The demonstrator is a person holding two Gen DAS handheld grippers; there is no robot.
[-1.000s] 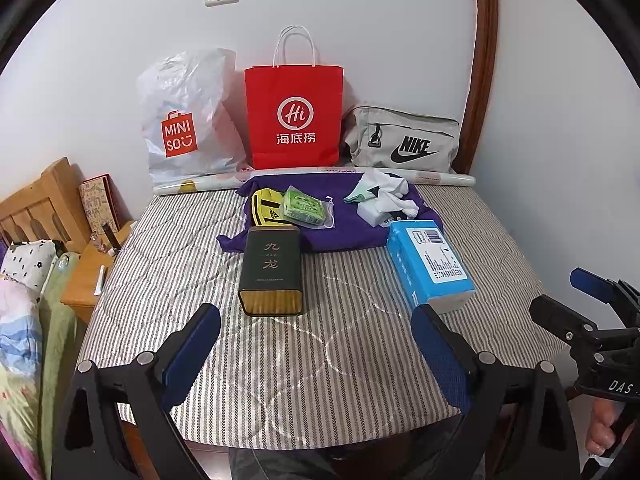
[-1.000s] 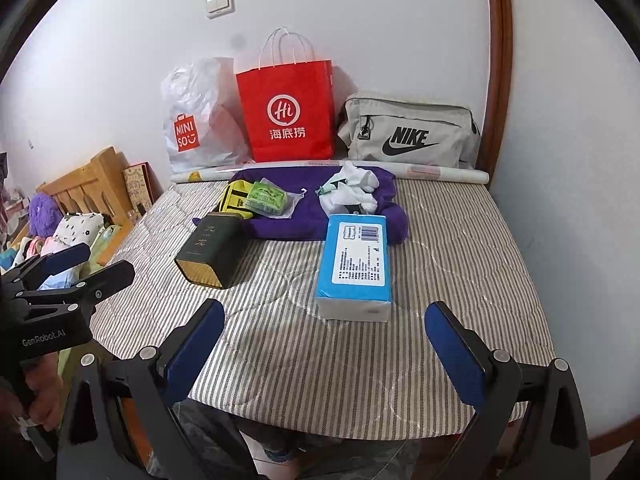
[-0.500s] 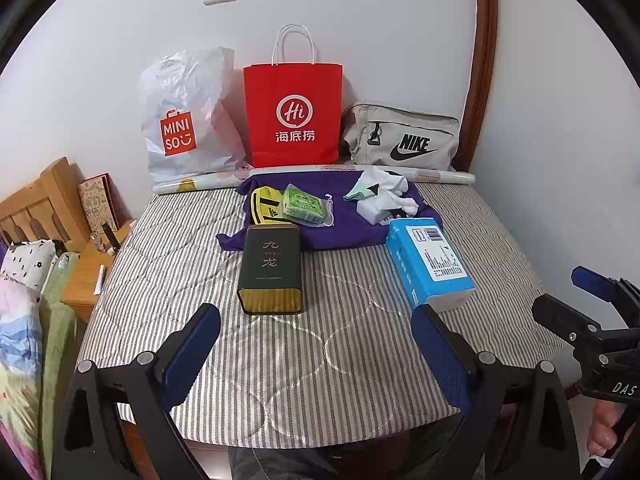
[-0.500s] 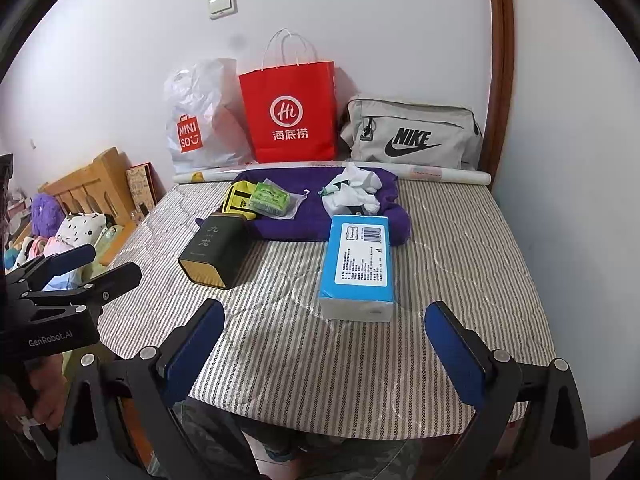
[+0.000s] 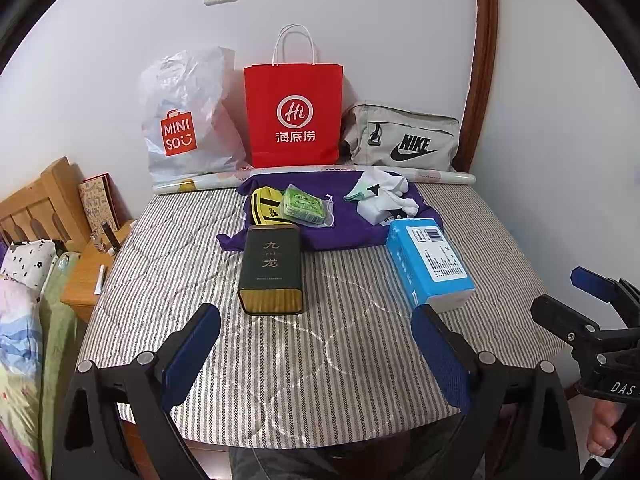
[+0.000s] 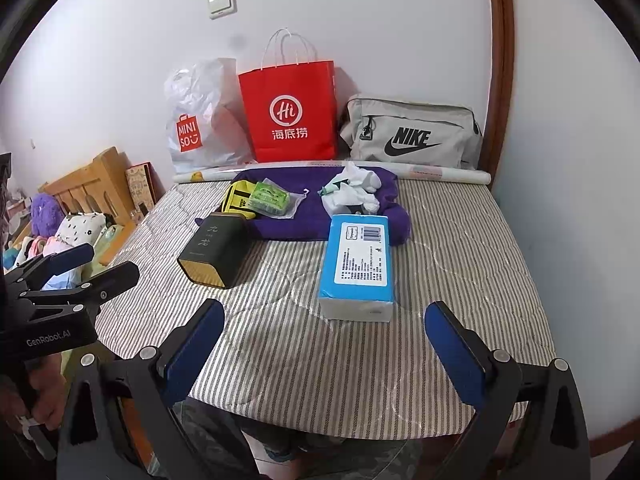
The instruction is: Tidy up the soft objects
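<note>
Even, soft indoor light; faint shadows behind the red bag point(image 6: 290, 114) toward 1 o'clock. Sharp centre, strong fisheye bending, black corners.

We note a quilted, matt striped cloth mattress cover point(image 5: 280, 360). The dark tin point(image 5: 272, 270) shows a satin body and brushed gold metallic end. The blue tissue pack point(image 6: 360, 256) is glossy plastic film. The purple cloth point(image 5: 344, 228) is soft and matt. The red bag point(image 5: 294, 114) is smooth paper; the headboard point(image 5: 40, 204) is varnished wood.
</note>
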